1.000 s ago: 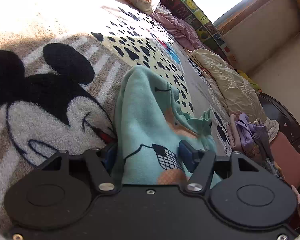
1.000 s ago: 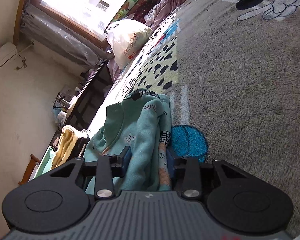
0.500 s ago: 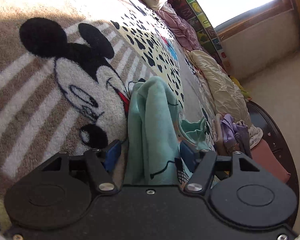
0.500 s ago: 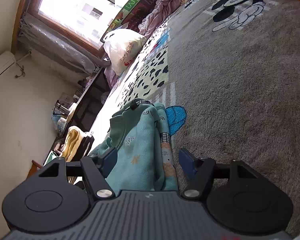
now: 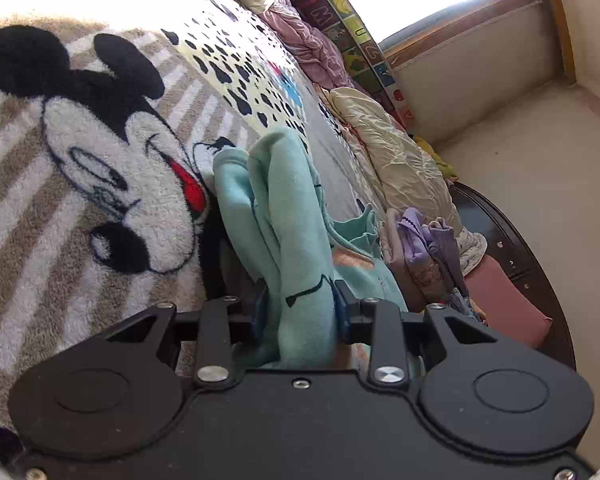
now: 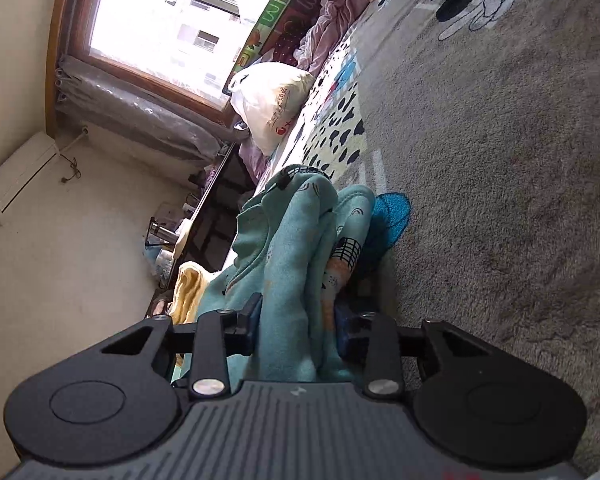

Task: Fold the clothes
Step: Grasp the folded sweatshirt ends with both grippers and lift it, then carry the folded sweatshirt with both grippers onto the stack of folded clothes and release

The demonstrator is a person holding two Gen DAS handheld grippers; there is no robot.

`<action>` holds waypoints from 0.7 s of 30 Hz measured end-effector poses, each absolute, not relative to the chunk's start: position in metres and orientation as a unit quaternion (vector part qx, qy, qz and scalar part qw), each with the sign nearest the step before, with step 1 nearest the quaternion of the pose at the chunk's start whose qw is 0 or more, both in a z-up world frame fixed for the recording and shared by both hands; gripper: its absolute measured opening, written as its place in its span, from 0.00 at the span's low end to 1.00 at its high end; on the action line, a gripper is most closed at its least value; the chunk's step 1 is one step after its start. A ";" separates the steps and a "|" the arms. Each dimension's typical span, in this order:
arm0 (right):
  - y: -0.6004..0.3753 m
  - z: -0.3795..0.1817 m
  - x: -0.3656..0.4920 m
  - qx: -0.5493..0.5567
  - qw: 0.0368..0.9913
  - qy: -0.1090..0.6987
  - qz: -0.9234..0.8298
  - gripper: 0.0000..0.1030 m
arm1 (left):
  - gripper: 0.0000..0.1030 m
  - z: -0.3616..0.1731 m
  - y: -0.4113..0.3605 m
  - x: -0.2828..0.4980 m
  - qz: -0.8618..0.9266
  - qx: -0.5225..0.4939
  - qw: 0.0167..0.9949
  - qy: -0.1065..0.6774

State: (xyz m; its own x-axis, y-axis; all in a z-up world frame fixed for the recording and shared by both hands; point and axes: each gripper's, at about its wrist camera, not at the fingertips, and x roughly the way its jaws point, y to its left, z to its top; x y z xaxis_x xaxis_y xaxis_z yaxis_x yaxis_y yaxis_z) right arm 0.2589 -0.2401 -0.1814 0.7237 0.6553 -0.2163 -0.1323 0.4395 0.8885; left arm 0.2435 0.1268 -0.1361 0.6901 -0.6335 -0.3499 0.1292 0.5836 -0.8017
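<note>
The teal garment (image 5: 284, 208) runs straight out from your fingers in both views: a bunched ridge of fleece, its long axis in line with each gripper, rising off the cartoon-mouse blanket (image 5: 80, 184) and draping back down onto it. Your left gripper (image 5: 300, 312) has its jaws drawn in on a thick gather of the cloth, blue pads pressing both flanks. Your right gripper (image 6: 296, 320) is closed the same way on another gather, with the printed side of the fabric showing by its far pad. Neither hand is nearer; each already has its own hold, so whatever fold comes next turns on how you carry the two held ends relative to each other.

From the garment, open blanket spreads wide on the mouse-face side and across the grey pile (image 6: 500, 200) in the right view: good room to lay cloth flat. On the other flank it is tighter: a heap of purple clothes (image 5: 424, 248) sits just beside the garment, with the dark bed frame (image 5: 516, 248) and the mattress edge beyond it. How the garment's lower part lies under the grippers is hidden.
</note>
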 end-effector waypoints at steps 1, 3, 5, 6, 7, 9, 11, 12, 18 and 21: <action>-0.252 -0.173 0.250 0.475 0.803 0.261 0.248 0.35 | 0.30 -0.127 0.121 0.240 -0.240 -0.394 0.831 0.311; -0.280 -0.153 0.230 0.480 0.810 0.224 0.251 0.35 | 0.30 -0.108 0.101 0.234 -0.269 -0.401 0.825 0.294; -0.317 -0.131 0.207 0.476 0.825 0.179 0.245 0.35 | 0.30 -0.090 0.071 0.230 -0.298 -0.400 0.820 0.281; -0.334 -0.121 0.197 0.475 0.832 0.159 0.240 0.35 | 0.30 -0.080 0.053 0.230 -0.315 -0.398 0.817 0.275; -0.349 -0.113 0.188 0.474 0.837 0.140 0.235 0.35 | 0.30 -0.071 0.036 0.230 -0.332 -0.395 0.813 0.268; -0.391 -0.094 0.165 0.469 0.851 0.089 0.219 0.35 | 0.30 -0.054 -0.004 0.235 -0.371 -0.393 0.803 0.252; -0.428 -0.076 0.144 0.454 0.867 0.036 0.202 0.35 | 0.30 -0.040 -0.043 0.242 -0.411 -0.390 0.790 0.234; -0.445 -0.068 0.135 0.445 0.874 0.011 0.192 0.35 | 0.30 -0.034 -0.062 0.246 -0.430 -0.388 0.784 0.224; -0.529 -0.034 0.129 0.396 0.910 -0.082 0.094 0.35 | 0.30 0.001 -0.182 0.290 -0.513 -0.395 0.732 0.213; -0.564 -0.033 0.146 0.378 0.924 -0.063 0.004 0.40 | 0.30 0.010 -0.235 0.315 -0.535 -0.402 0.710 0.220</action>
